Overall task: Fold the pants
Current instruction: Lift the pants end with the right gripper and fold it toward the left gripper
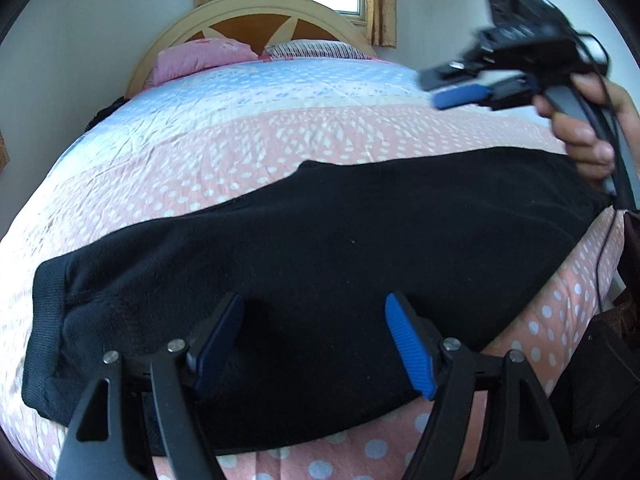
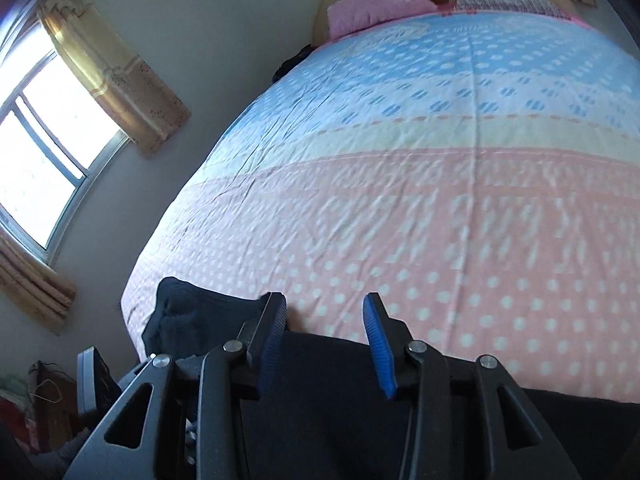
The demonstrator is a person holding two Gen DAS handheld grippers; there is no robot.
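Black pants (image 1: pixel 320 248) lie flat in a long band across the near part of the bed, with a ribbed cuff (image 1: pixel 48 304) at the left end. My left gripper (image 1: pixel 314 304) hovers over the near edge of the pants, open, with nothing between its fingers. My right gripper (image 1: pixel 444 88), blurred and held by a hand (image 1: pixel 588 136), is up in the air above the right end of the pants. In the right wrist view the right gripper (image 2: pixel 324 304) is open and empty over the far edge of the pants (image 2: pixel 328 400), and a bunched end (image 2: pixel 192 312) lies to its left.
The bed cover (image 1: pixel 240 128) is pink with white dots near me and blue farther back. Two pillows (image 1: pixel 200 58) rest against a rounded headboard (image 1: pixel 256 12). A curtained window (image 2: pixel 40 136) fills the left wall. A cable (image 1: pixel 600 264) hangs at the bed's right edge.
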